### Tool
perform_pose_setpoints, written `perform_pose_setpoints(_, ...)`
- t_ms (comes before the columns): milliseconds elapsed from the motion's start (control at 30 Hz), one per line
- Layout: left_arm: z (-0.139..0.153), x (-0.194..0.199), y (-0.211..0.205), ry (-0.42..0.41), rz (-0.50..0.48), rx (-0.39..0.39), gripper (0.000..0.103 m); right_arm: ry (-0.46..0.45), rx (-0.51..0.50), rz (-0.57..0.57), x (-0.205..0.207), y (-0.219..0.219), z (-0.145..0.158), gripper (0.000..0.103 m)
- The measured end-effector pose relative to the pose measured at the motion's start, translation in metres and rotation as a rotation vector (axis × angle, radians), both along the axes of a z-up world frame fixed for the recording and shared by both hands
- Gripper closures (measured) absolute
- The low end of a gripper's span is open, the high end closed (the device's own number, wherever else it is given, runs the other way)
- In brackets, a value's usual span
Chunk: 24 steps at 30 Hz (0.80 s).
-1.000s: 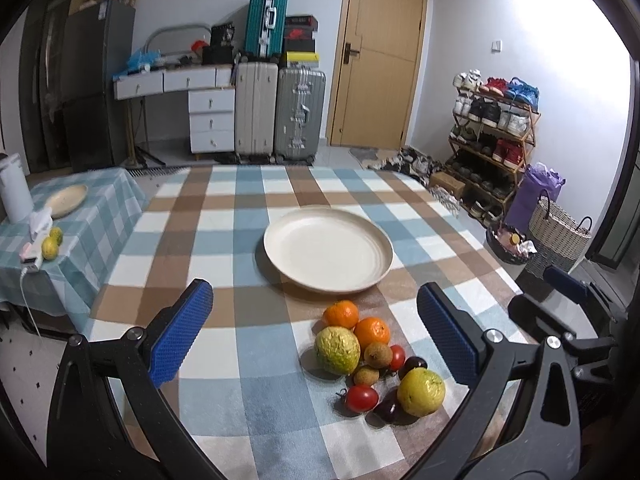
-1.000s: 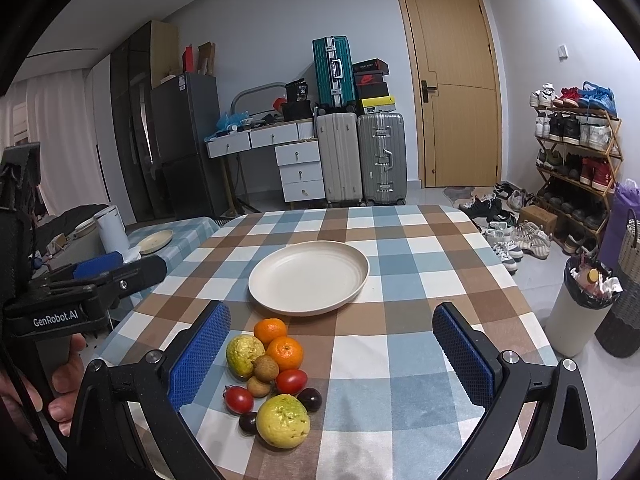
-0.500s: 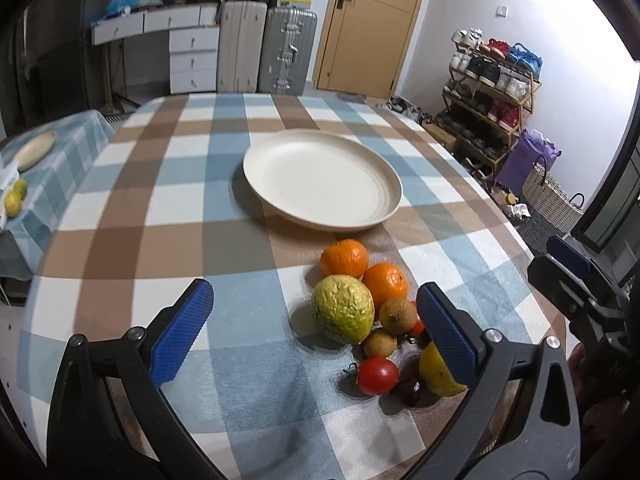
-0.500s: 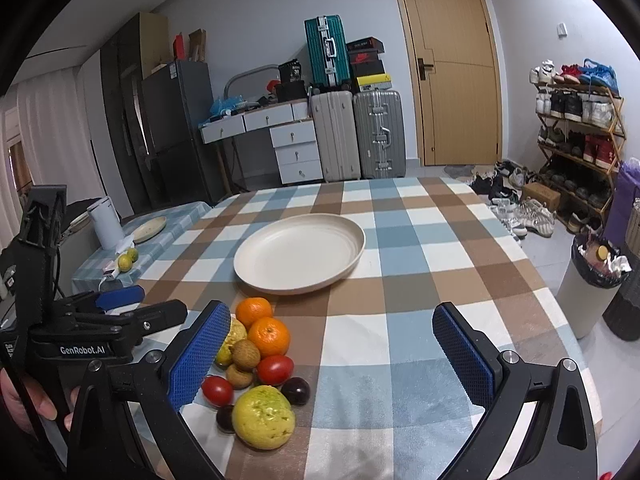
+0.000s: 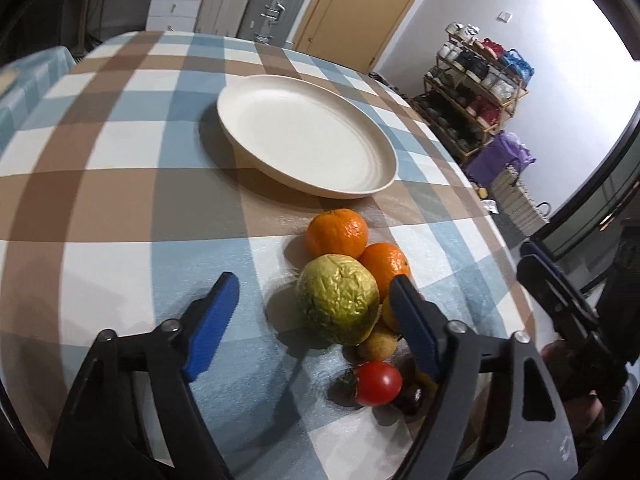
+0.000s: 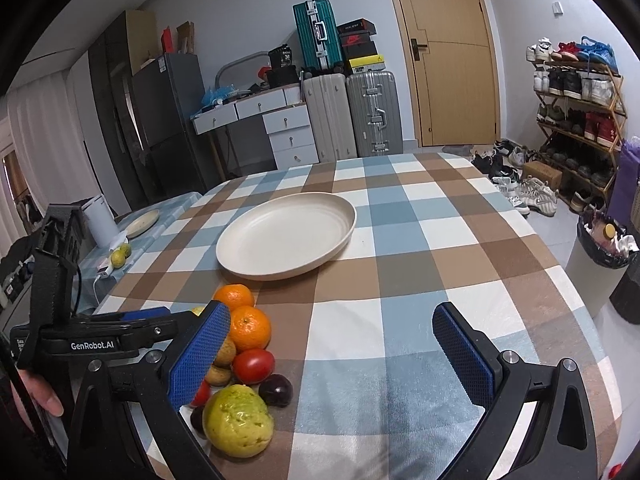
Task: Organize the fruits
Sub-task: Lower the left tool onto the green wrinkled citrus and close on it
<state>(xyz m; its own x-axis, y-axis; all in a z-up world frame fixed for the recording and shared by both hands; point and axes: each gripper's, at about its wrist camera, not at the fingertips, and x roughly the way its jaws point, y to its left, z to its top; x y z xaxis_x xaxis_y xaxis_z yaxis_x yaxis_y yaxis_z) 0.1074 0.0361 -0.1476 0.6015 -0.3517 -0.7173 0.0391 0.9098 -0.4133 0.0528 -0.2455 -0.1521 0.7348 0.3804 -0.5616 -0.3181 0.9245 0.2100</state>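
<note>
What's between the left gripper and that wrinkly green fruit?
Nothing visible. The left gripper is open with the green fruit straight ahead between its fingers. An orange and smaller fruits crowd against its right side, near the right finger.

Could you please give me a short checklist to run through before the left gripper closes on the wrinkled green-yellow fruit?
1. Left gripper open wide: ok.
2. Wrinkled green-yellow fruit between its fingers: ok, though it sits nearer the right finger.
3. Right finger clear of the neighbouring orange: cannot tell; they overlap in the left wrist view.
4. Plate has nothing on it: ok.
5. Right gripper open and holding nothing: ok.
6. Tomato clear of the left gripper's grasp: ok.
</note>
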Motion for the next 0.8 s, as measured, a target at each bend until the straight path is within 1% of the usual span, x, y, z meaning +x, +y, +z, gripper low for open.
perform_pose_setpoints(67, -0.003, 0.004, 0.001, 0.003, -0.018, -0.036, 0.036, 0.007, 0.002, 0.002, 0.003, 0.000, -0.003, 0.000)
perform_pose_setpoints(100, -0.004, 0.006, 0.001, 0.008, -0.027, -0.056, 0.040, 0.011, 0.001, 0.003, 0.005, 0.000, -0.004, 0.000)
perform_pose_setpoints(133, -0.007, 0.007, 0.002, 0.015, -0.032, -0.067, 0.046, 0.015, 0.000, 0.003, 0.005, 0.001, -0.006, 0.000)
perform_pose_setpoints(267, -0.015, 0.014, 0.003, 0.036, -0.061, -0.132, 0.059, 0.031, -0.002, 0.005, 0.010, 0.003, -0.011, 0.000)
perform_pose_setpoints(333, -0.015, 0.015, 0.003, 0.033, -0.068, -0.141, 0.060, 0.036, -0.003, 0.006, 0.012, 0.004, -0.013, 0.000)
perform_pose_setpoints(467, -0.018, 0.015, 0.006, 0.035, -0.072, -0.182, 0.060, 0.043, -0.003, 0.008, 0.013, 0.004, -0.015, 0.000)
perform_pose_setpoints(800, -0.007, 0.009, 0.014, -0.007, -0.047, -0.158, 0.060, 0.035, 0.012, 0.021, 0.008, 0.004, -0.011, 0.000)
